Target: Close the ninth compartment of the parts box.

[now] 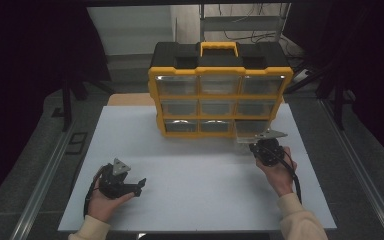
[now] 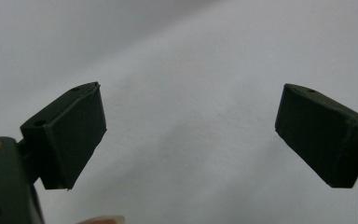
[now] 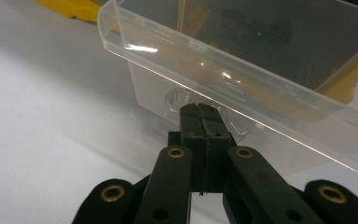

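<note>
Jaws of the right gripper (image 3: 200, 109) are pressed together under the front lip of a clear plastic drawer (image 3: 242, 60); whether any plastic lies pinched between them cannot be told, since the tips meet just below the lip and the drawer's front tab sits right behind them. Jaws of the left gripper (image 2: 189, 135) stand wide apart over bare white table (image 1: 195, 185), holding nothing.

From above, the drawer (image 1: 252, 129) is the lower right one of a yellow-framed organizer (image 1: 220, 97) standing at twelve o'clock on the table, and it juts partly out of its slot toward the right gripper (image 1: 266, 145) at four o'clock. The left gripper (image 1: 141, 184) rests at eight o'clock, well apart from the organizer.

Risks, as judged:
- The drawer may slip free if the tips hold only the thin lip, since the smooth plastic offers little purchase.
- A pull angled off the slot's line could jam the drawer in its frame.
- The organizer is unbraced, so a hard tug could drag or tip it forward.
- Drawn fully out, the drawer could drop at its rear.
</note>
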